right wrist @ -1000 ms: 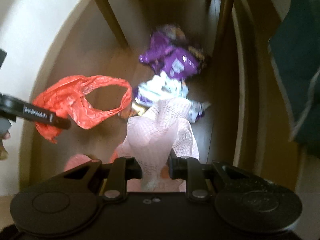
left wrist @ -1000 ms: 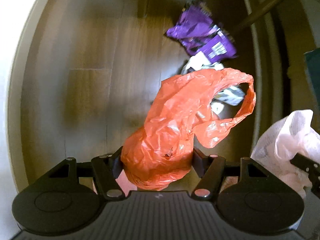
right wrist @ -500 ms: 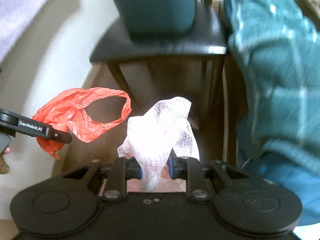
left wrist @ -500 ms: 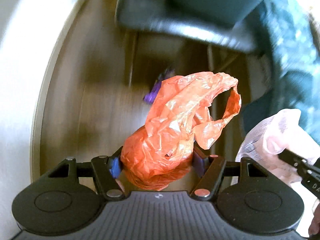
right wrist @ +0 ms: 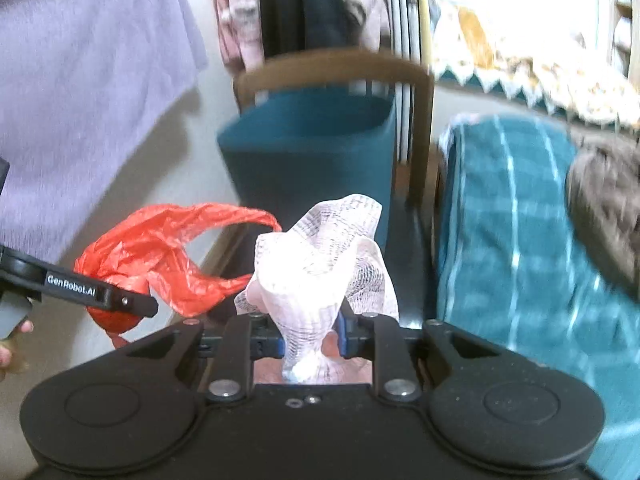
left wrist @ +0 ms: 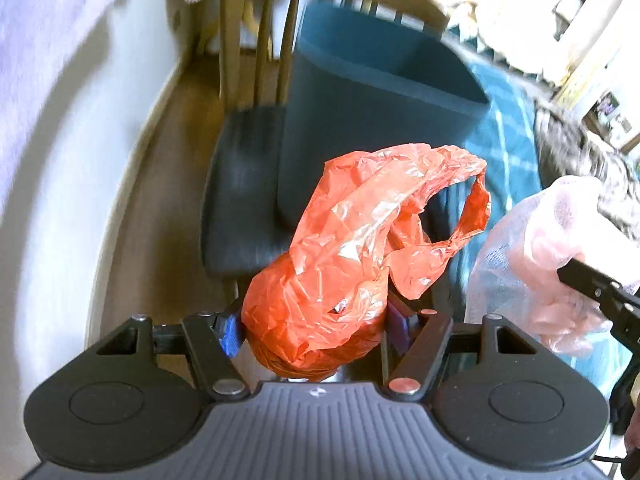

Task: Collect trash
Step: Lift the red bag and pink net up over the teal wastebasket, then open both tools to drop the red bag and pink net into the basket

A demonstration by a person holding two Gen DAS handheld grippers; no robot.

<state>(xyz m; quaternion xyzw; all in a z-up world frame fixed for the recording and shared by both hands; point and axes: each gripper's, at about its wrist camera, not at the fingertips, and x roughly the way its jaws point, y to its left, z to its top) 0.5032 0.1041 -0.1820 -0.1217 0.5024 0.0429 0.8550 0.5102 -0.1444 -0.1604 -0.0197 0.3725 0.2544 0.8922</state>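
Observation:
A crumpled orange plastic bag [left wrist: 352, 264] bulges between the pads of my left gripper [left wrist: 316, 326], which is shut on it; one handle loop hangs free to the right. My right gripper [right wrist: 310, 340] is shut on a bunched white net bag [right wrist: 320, 256]. In the right wrist view the orange plastic bag [right wrist: 160, 256] and a left finger [right wrist: 80, 288] sit at the left. In the left wrist view the white net bag [left wrist: 532, 256] sits at the right edge. Both loads are held in the air before a dark teal bin [left wrist: 380, 112] standing on a chair seat [left wrist: 236, 184].
The wooden chair back [right wrist: 332, 68] rises behind the teal bin [right wrist: 312, 160]. A teal checked blanket [right wrist: 512, 240] lies to the right, a purple garment [right wrist: 80, 100] hangs at the left wall, and clothes hang behind. Wooden floor [left wrist: 168, 168] shows left of the chair.
Both grippers have risen from the floor with their bags still gripped. The wrappers on the floor have dropped out of view, and the chair with the bin has come into view.

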